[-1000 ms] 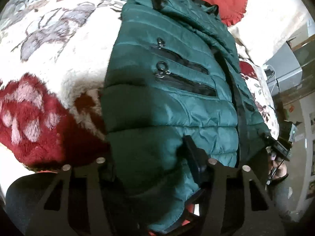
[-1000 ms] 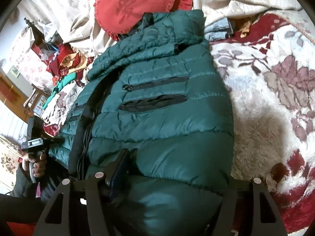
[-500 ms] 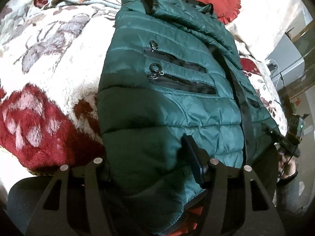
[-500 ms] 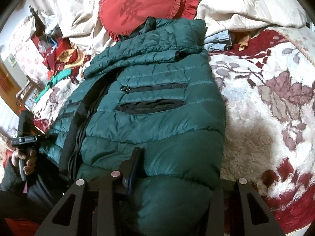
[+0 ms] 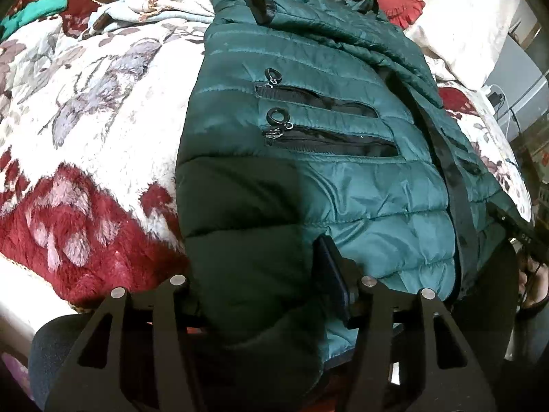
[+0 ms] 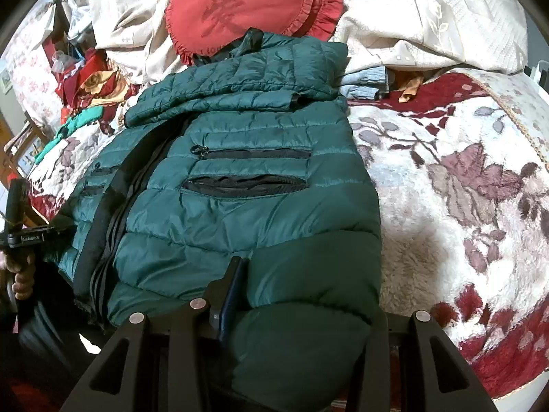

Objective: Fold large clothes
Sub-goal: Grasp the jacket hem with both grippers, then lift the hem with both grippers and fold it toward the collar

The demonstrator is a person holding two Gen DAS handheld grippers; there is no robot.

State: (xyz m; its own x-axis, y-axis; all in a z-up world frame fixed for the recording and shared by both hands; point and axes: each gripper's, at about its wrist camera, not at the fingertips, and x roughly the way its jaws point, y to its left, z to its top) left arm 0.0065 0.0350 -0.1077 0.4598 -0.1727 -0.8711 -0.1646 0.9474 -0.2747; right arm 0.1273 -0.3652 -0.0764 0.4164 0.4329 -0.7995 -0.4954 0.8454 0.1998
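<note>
Now the left hand-held gripper (image 5: 260, 285) pinches the jacket (image 5: 343, 158) hem. Likewise the right hand-held gripper (image 6: 308, 295) clamps the jacket, a red cushion (image 6: 247, 10) lying well ahead.

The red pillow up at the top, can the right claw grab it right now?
Probably not. The right claw is shut on the green jacket's hem, and the red pillow lies beyond the jacket's collar.

Green puffer jacket (image 5: 343, 171) lies front-up on floral blanket (image 5: 85, 110)
</note>
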